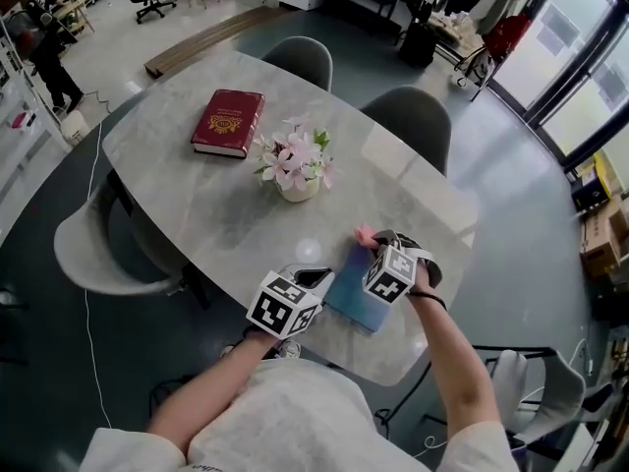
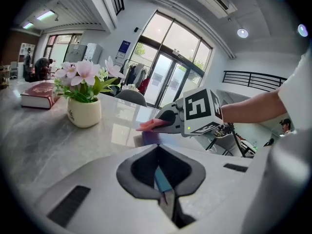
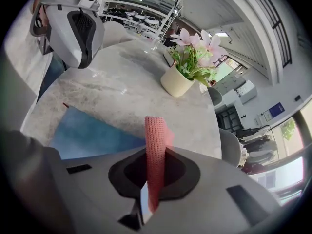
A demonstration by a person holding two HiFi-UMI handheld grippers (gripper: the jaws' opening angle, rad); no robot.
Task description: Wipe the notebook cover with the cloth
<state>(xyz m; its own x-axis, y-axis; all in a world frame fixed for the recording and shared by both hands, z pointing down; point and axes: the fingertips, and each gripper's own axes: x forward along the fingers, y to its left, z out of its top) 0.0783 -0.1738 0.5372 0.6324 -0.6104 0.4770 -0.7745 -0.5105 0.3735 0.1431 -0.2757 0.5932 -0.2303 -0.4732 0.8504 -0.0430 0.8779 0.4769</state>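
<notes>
The grey marble table stood in a big glazed room, and I took the flower pot at its middle as my mark. The blue notebook lay flat on my side of the pot, close to the table's near edge. A red book lay beyond the pot, to its far left, and played no part. My left gripper sat at the notebook's left edge, nearer me than the pot. Its own view showed the jaws drawn together on a thin blue sliver, which I took to be the edge of the notebook or its cover. My right gripper was right of the pot and nearer me, over the notebook's far end. Its jaws were closed tight on the cloth, a pink knitted strip that stood up out of them, folded. I judged the cloth soft and limp, likely to drag and bunch, so a hold near the fold with a loose end free to trail on the cover suited it. The notebook looked light and thin, smooth cover on smooth marble, so I expected it to slide under any wiping stroke. Pinning it by one edge, clear of the wiped area, seemed the right hold. Whether the cloth touched the cover I could not tell.
</notes>
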